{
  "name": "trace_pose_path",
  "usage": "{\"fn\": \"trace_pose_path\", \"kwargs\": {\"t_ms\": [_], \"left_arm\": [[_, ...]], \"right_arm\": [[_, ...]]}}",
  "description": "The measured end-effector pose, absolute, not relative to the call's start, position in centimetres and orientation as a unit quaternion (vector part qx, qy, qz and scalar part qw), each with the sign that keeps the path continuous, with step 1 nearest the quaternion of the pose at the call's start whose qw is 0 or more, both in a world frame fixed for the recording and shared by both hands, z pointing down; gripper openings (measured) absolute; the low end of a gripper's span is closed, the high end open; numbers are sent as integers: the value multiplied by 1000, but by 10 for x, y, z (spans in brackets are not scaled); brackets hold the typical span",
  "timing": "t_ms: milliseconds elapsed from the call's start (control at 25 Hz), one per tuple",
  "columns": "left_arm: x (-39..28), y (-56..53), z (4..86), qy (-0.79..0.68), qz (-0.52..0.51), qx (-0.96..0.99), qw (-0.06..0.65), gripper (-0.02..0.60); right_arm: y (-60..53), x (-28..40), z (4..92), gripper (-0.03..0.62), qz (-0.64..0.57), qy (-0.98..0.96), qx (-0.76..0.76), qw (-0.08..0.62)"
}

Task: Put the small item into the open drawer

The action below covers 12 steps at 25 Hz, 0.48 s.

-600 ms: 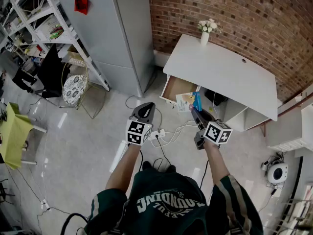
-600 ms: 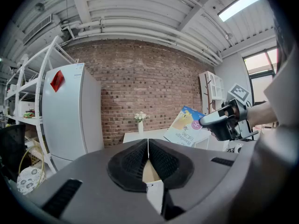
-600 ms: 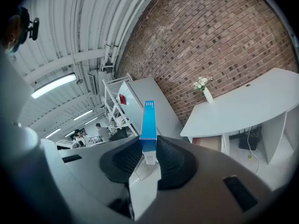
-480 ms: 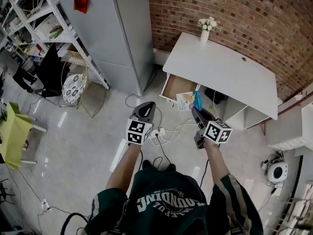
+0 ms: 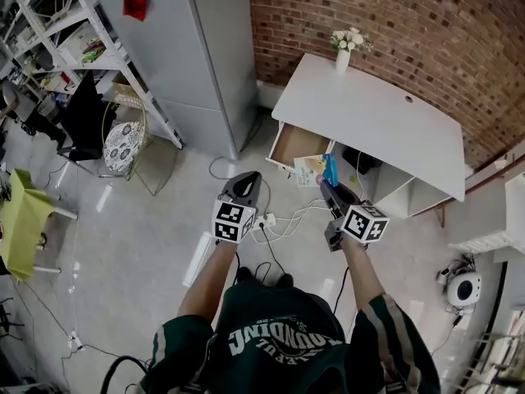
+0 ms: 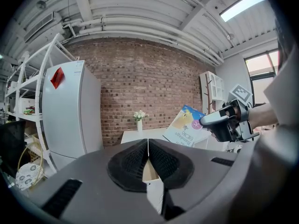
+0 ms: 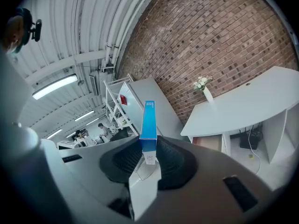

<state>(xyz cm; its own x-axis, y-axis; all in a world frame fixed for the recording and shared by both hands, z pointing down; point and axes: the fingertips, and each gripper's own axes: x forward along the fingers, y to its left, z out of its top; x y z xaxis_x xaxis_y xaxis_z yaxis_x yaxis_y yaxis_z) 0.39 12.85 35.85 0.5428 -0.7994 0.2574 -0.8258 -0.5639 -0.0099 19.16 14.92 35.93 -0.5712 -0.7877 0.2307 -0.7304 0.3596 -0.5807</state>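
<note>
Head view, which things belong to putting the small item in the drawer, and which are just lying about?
Job: flat blue box, gripped in the right claw; open drawer of the white desk.
Lying about: flower vase, fridge, floor cables, patterned chair, shut empty left claw.

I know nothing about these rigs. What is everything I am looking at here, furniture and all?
desk: one, white, against the brick wall.
drawer: one, open, brown inside, under the desk's left end.
vase of flowers: one, white, at the desk's back edge.
refrigerator: one, grey, left of the desk.
shelving rack: one, white, far left.
cables: several, white and black, on the floor.
box: one, flat, blue-edged, in the right tool.
left tool: one, dark, shut, empty.
right tool: one, dark, shut on the box.
</note>
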Motion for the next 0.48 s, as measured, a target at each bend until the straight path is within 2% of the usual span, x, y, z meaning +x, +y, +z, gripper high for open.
{"fn": "trace_pose_path", "kwargs": {"t_ms": [480], "left_arm": [[3, 135, 352, -474, 113, 871, 62, 18]], "right_arm": [[161, 190, 357, 110, -338, 825, -452, 36]]}}
